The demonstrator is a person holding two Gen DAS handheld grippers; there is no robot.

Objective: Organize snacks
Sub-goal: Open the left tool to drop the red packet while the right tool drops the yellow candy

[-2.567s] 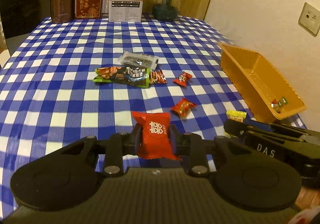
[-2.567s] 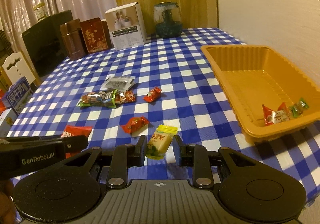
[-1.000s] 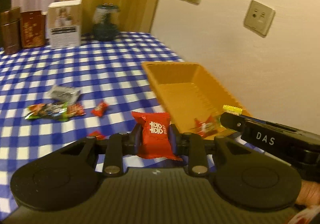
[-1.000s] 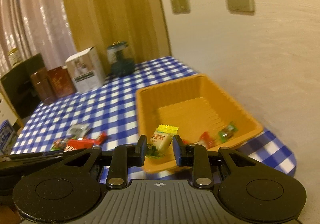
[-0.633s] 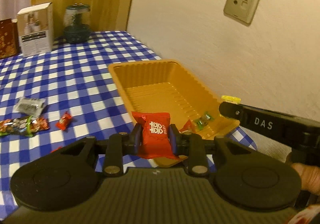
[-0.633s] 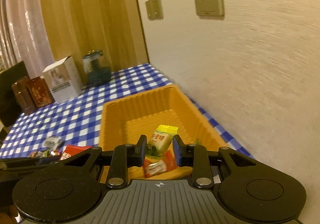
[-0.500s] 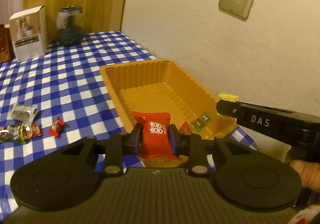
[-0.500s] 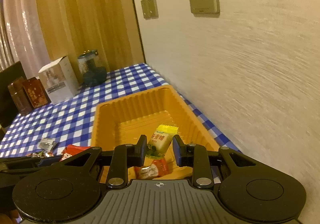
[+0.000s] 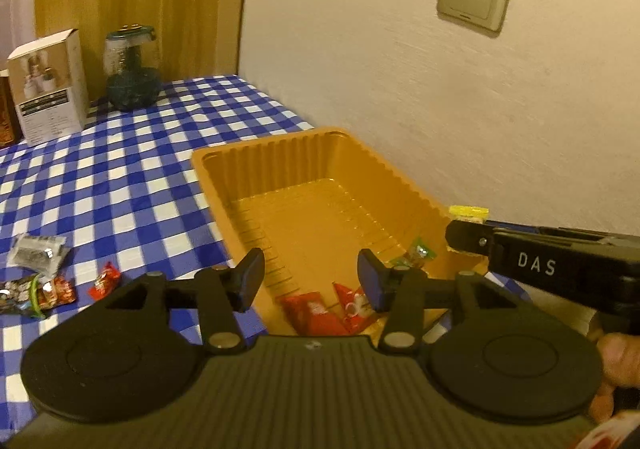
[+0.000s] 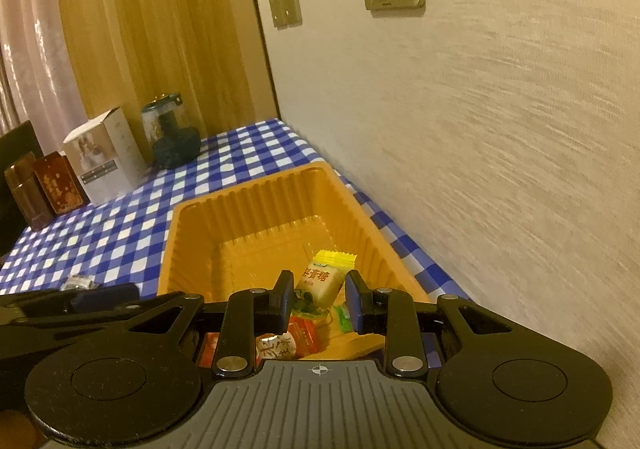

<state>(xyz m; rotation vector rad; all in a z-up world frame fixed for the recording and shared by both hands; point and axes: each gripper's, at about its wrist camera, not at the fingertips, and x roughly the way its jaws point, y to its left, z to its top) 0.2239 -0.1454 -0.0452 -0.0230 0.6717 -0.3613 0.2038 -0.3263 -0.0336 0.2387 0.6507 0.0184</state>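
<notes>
The orange tray (image 9: 280,153) stands on the checked table by the wall; it also shows in the right wrist view (image 10: 256,197). My left gripper (image 9: 311,281) is open and empty above the tray's near end. The red packet (image 9: 310,311) lies in the tray below it, beside a red-and-white candy (image 9: 352,303) and a green candy (image 9: 418,252). My right gripper (image 10: 318,299) is over the same end, jaws a little apart around the yellow candy (image 10: 320,281), which touches the left pad only. Red candies (image 10: 296,339) lie beneath it.
On the tablecloth left of the tray lie a small red candy (image 9: 105,281), a green-and-red snack pack (image 9: 32,293) and a clear packet (image 9: 36,251). A white box (image 9: 48,85), a dark jar (image 9: 132,73) and brown boxes (image 10: 44,189) stand at the back. The wall is close on the right.
My left gripper has opened and the red packet has dropped into the tray. My right gripper's jaws have widened around the yellow candy. Both grippers had moved from the table to over the tray.
</notes>
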